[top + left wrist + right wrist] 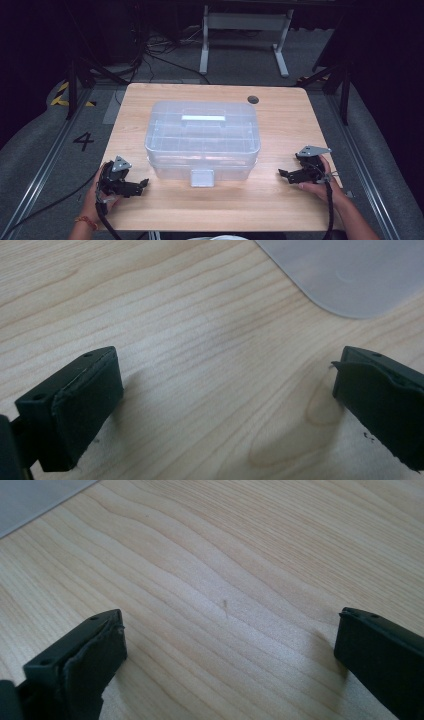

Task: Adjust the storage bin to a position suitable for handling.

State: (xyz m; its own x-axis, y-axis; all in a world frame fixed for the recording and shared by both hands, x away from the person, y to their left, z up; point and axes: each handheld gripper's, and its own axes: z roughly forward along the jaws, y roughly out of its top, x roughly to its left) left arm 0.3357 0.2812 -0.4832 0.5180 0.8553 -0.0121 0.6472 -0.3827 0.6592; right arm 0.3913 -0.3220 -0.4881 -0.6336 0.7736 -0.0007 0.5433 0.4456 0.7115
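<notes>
Your left gripper [141,183] rests low on the table [280,130] at about 7 o'clock from the clear plastic box [202,137], your left hand [97,195] wrapped round its rear and the jaws aimed toward 3 o'clock, at the box's near left corner. Its jaws are spread wide with nothing between them; in the left gripper view [225,405] only bare wood lies in the gap. Your right gripper [283,174] mirrors it at about 4 o'clock from the box, held by your right hand [320,186], jaws pointing toward 9 o'clock, likewise spread and empty [227,655]. Both grippers sit near the box without touching it.

The box stands at the table's centre, its lid down, a pale handle [203,118] lying flat across the top and a single latch [202,177] on the near wall at 6 o'clock. Through the lid you can make out faint divider lines, suggesting compartments, but whether anything lies in them you cannot tell through the cloudy plastic.

In the left gripper view just a rounded corner of the box [350,275] enters at 1 o'clock; in the right gripper view a grey sliver [30,500] at 11 o'clock. Your forearms are cut off by the bottom edge of the high view, and the room beyond the table is too dark to read. A small dark round cap [253,99] sits in the tabletop at 1 o'clock from the box.
</notes>
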